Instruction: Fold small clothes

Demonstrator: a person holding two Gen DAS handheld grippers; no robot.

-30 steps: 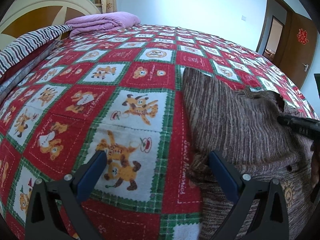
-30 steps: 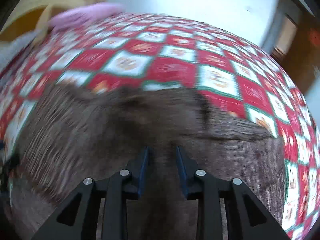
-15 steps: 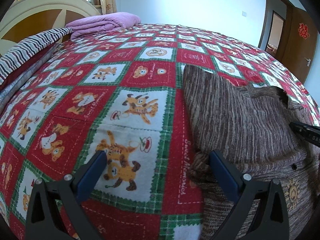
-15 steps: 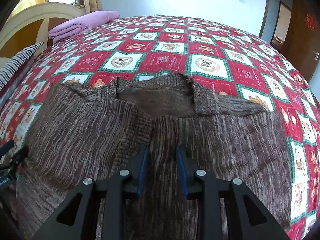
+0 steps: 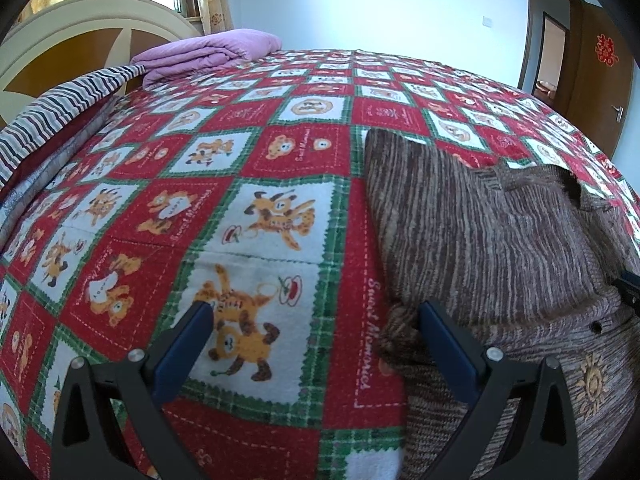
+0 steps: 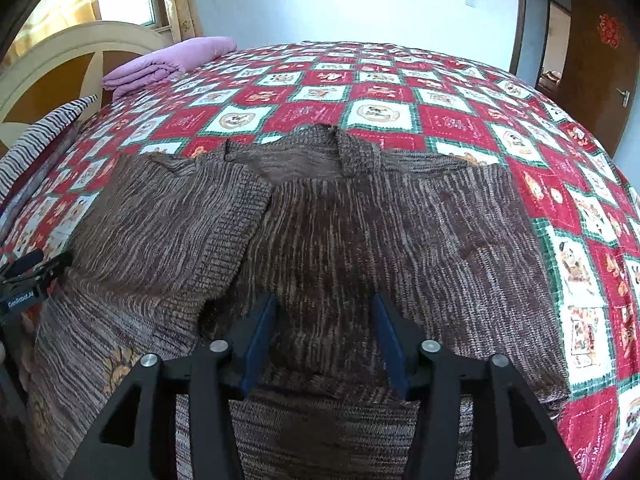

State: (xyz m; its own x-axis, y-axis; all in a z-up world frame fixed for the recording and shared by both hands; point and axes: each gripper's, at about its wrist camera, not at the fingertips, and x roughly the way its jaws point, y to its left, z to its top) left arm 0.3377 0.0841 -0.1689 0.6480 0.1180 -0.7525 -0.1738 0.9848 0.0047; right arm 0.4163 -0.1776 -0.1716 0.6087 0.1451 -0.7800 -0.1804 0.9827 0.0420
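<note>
Left wrist view: the left gripper (image 5: 314,318) stands wide apart over a red, green and white checked bedspread (image 5: 248,168) printed with bears, with nothing between its blue pads; the right-hand pad lies at the edge of a brown striped knit sweater (image 5: 500,240), whether touching it or not cannot be told. The sweater lies flat on the bedspread at the right of the frame, one sleeve folded inward over the body, a sun motif (image 5: 592,384) showing near its hem. The tip of the right gripper (image 5: 630,290) enters at the right edge. A folded purple blanket (image 5: 212,54) and a striped cloth (image 5: 60,108) rest near the cream headboard (image 5: 80,36); a brown door (image 5: 600,68) stands at the far right. Right wrist view: the right gripper (image 6: 326,340) is about half open and its jaws are opening; sweater (image 6: 360,232) fabric lies between the pads, which do not press on it. The garment spreads across the middle of the bed, collar away from the camera, left sleeve folded over the chest, right sleeve folded down beside it. The left gripper (image 6: 28,276) shows at the left edge, at the sweater's border.
</note>
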